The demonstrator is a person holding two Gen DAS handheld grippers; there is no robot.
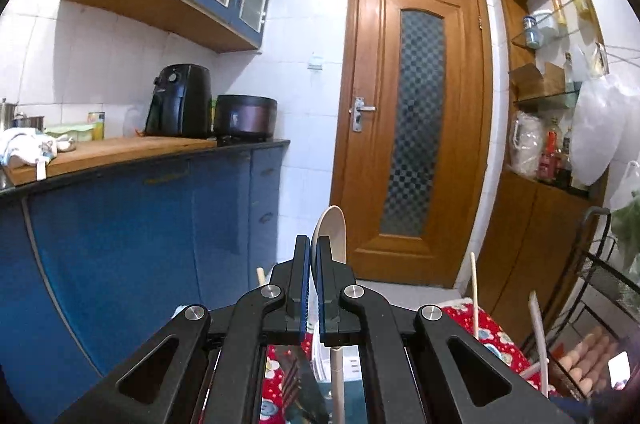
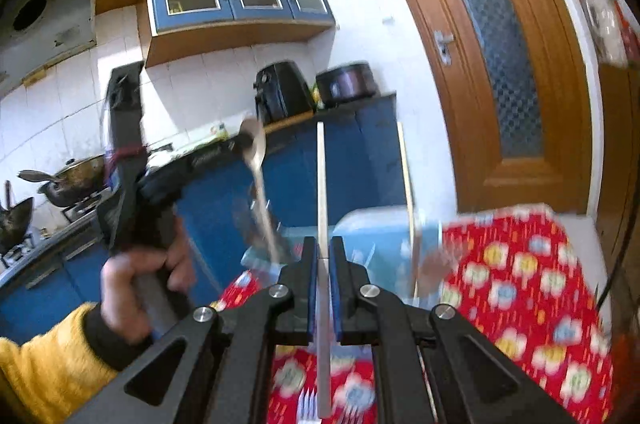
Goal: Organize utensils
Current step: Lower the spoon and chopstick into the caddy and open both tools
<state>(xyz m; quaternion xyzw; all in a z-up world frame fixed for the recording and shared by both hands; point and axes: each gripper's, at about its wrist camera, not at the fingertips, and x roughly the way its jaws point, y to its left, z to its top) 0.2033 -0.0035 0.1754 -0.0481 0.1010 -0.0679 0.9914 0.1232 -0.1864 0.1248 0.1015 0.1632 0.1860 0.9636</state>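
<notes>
Left gripper [image 1: 311, 244] is clamped tight on a spoon [image 1: 331, 232], pale bowl sticking up past the fingertips, handle running back down between the jaws. Right gripper [image 2: 324, 248] is pinched just as narrowly on a chopstick [image 2: 321, 184], a pale flat stick standing nearly upright, its lower end reaching back under the jaws.

From the right wrist view you can see the left hand [image 2: 138, 280] wrapped round its gripper handle, yellow sleeve [image 2: 44, 376] at the corner, and the spoon tilted up above a blurred light blue box [image 2: 380, 228]. A second stick [image 2: 406, 176] stands up by that box; whether it sits inside it, the blur won't let me say. Forks [image 2: 308, 408] lie just under the right gripper on the red flowered cloth [image 2: 516, 276].

From the left wrist view, another thin stick [image 1: 475, 296] rises over the cloth and the pale chopstick [image 1: 538, 336] slants at the right.

Beyond: blue cabinets [image 1: 132, 224], an air fryer [image 1: 180, 100] and a cooker [image 1: 245, 118] on the counter, a wooden door [image 1: 416, 128] straight ahead. Woks [image 2: 68, 180] sit on the stove at far left.
</notes>
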